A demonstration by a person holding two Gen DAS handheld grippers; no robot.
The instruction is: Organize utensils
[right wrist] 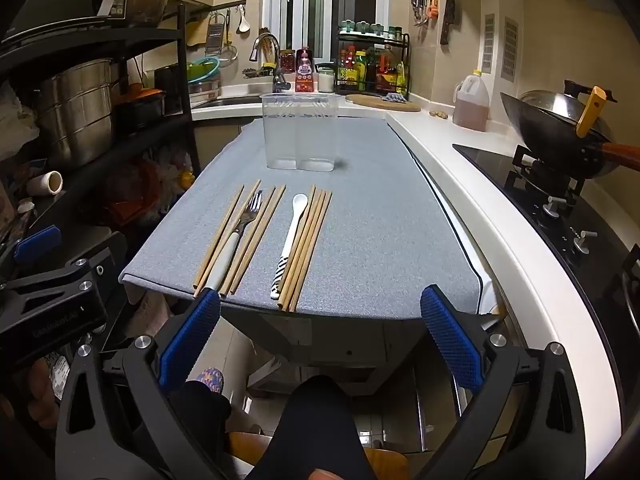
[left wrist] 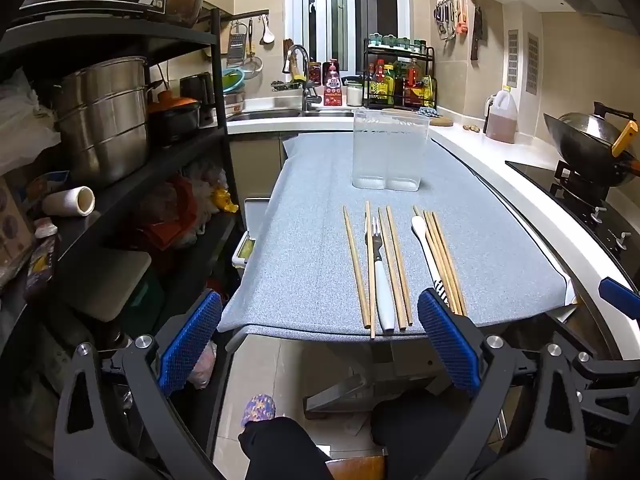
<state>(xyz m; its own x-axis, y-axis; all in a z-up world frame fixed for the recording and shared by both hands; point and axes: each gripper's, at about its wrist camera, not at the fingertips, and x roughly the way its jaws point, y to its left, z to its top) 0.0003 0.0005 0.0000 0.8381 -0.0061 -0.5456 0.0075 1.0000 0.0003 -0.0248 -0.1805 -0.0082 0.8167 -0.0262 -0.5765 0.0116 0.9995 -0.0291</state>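
Left wrist view first: the utensils lie in two loose groups along the near edge of a grey mat [left wrist: 312,200] — on the left, four wooden chopsticks [left wrist: 356,268] with a white-handled fork [left wrist: 380,264] among them, tines pointing away; on the right, a white spoon [left wrist: 425,244] with a striped handle end lies touching another bundle of chopsticks [left wrist: 444,256]. Farther back on the mat a clear two-compartment holder [left wrist: 390,152] stands upright, nothing visible inside it. Left gripper [left wrist: 320,340] hovers just off the near edge of the table, blue pads spread wide, nothing between them. From the right wrist view the right gripper [right wrist: 320,336] hangs the same way, jaws wide apart and holding nothing, with the spoon's chopstick bundle just ahead of its gap. Off to the right a white counter [right wrist: 440,148] carries an oil jug [right wrist: 472,104] and a wok [right wrist: 560,128] on the stove; black shelving with steel pots [left wrist: 100,116] stands to the left — and the person's dark-clothed knees show below.
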